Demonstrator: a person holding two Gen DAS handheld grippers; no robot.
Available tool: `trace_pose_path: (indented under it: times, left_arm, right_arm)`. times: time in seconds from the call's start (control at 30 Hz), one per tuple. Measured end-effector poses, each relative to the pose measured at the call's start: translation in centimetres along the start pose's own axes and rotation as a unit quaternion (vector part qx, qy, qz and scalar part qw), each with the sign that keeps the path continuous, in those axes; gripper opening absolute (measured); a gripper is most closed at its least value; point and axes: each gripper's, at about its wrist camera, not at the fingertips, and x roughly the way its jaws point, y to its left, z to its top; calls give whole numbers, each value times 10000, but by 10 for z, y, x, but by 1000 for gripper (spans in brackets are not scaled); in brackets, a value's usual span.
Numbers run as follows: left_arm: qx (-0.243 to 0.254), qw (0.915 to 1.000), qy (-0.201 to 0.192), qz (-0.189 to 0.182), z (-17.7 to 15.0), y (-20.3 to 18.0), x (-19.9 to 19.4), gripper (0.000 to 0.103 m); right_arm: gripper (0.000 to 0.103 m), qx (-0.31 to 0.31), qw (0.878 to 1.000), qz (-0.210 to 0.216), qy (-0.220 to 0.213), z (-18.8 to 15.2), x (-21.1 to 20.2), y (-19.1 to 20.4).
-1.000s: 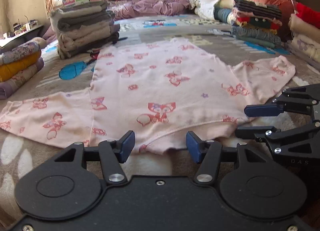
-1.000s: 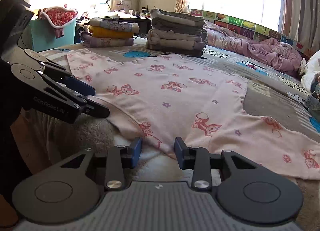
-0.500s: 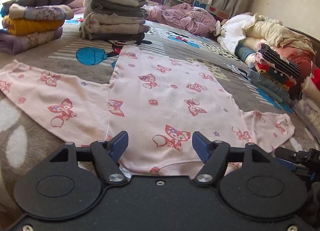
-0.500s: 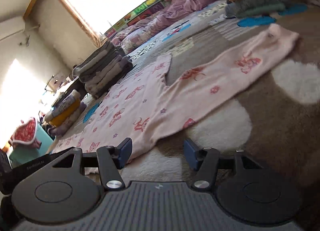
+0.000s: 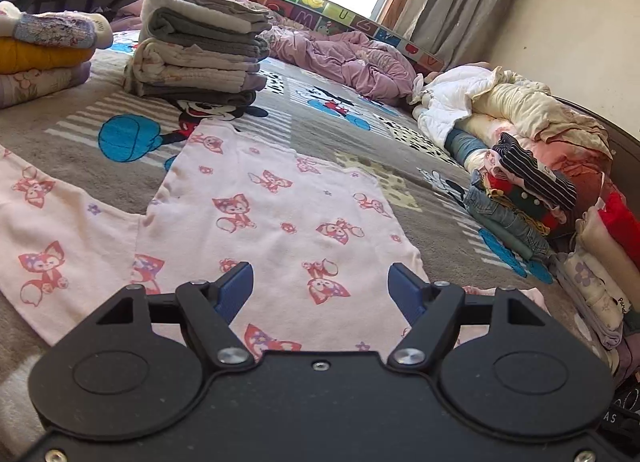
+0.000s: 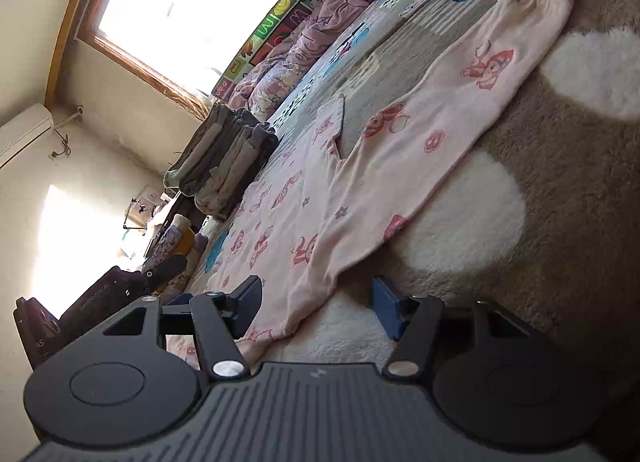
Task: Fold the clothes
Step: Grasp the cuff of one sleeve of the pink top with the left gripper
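- A pale pink long-sleeved top (image 5: 280,221), printed with red fox-like figures and small purple stars, is spread flat on the patterned blanket.
- Both sleeves are stretched outward; one sleeve (image 6: 460,101) is seen lying straight, its cuff by a blue patch.
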Motion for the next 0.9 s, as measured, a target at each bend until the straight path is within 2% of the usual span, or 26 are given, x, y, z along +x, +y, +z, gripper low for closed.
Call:
trace_pose_path:
  times: [0.03, 0.1, 0.2, 0.4, 0.47, 0.53, 0.6, 0.63, 0.7, 0.77, 0.83, 0.87, 0.9]
  left_arm:
    - [28, 10000, -13, -28, 0, -3, 2, 74]
    - [81, 9999, -26, -81, 1, -8, 7, 74]
    - [210, 9997, -6, -84, -1, -15, 12, 74]
    - [504, 9986, 116, -101, 3, -28, 17, 74]
    - [574, 9979, 253, -131, 13, -35, 23, 74]
    - [843, 9957, 388, -77, 27, -47, 35, 74]
    - [1372, 9889, 575, 54, 43, -68, 53, 72]
    - [1612, 9846, 672, 113, 50, -79, 65, 65]
    - [1991, 9753, 944, 177, 61, -99, 93, 62]
    - [2296, 9653, 1205, 322, 67, -119, 124, 47]
    - [2636, 9531, 1423, 418, 71, -137, 156, 45]
    - [2707, 9492, 1539, 463, 73, -143, 172, 41]
    - [2765, 9445, 1698, 509, 73, -148, 186, 41]
  right_arm:
    - [62, 42, 9999, 75, 79, 0, 4, 3]
    - [59, -80, 9998, -168, 33, -2, 9, 11]
    - [54, 443, 9980, -295, -354, -3, 7, 6]
    - [49, 405, 9964, -252, -705, -5, 16, 3]
    - [34, 196, 9969, -354, -678, -5, 21, 4]
    - [27, -141, 9968, -426, -663, -5, 25, 7]
    - [24, -429, 9957, -476, -664, -4, 28, 9]
    - [24, -564, 9949, -502, -674, -4, 28, 10]
    - [24, -832, 9926, -552, -695, -3, 30, 13]
    - [24, -1060, 9900, -612, -700, -5, 30, 15]
    - [24, -1287, 9869, -671, -704, -6, 30, 17]
    - [23, -1397, 9852, -700, -706, -7, 30, 18]
    - [24, -1447, 9843, -717, -707, -7, 29, 19]
